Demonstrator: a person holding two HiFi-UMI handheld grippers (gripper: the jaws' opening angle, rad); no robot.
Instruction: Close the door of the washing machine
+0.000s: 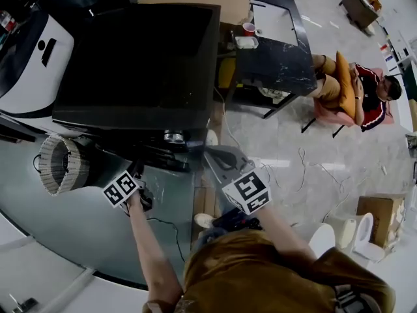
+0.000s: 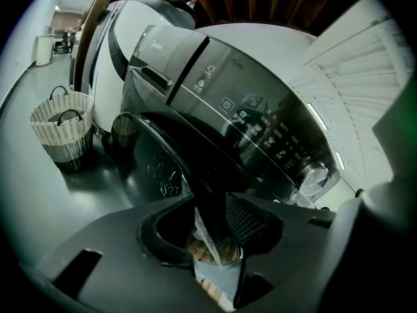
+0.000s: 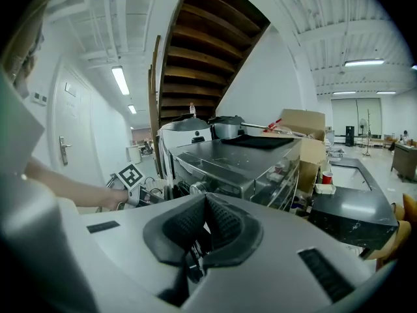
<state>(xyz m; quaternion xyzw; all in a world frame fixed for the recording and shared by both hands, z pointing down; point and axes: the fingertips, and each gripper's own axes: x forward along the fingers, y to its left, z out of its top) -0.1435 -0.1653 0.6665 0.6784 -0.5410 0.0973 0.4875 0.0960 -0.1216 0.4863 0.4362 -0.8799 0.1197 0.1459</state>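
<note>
The dark grey front-loading washing machine (image 1: 143, 57) stands ahead of me, and the left gripper view shows its control panel and knob (image 2: 314, 178). Its round dark door (image 2: 153, 165) hangs open towards me. My left gripper (image 2: 210, 202) is at the door's edge, and the rim runs between its open jaws. I cannot see either pad pressing on the rim. In the head view the left gripper (image 1: 138, 169) is under the machine's front. My right gripper (image 1: 208, 151) hovers to its right by the front corner. Its jaws (image 3: 205, 202) are shut with nothing in them.
A wicker basket (image 1: 58, 165) stands on the floor left of the door, beside a white appliance (image 1: 29, 64). A black table (image 1: 277, 51) with a red cup (image 1: 249, 29) is to the right. Beyond it a person (image 1: 361, 96) sits. Cables and a cardboard box (image 1: 381, 217) lie on the floor.
</note>
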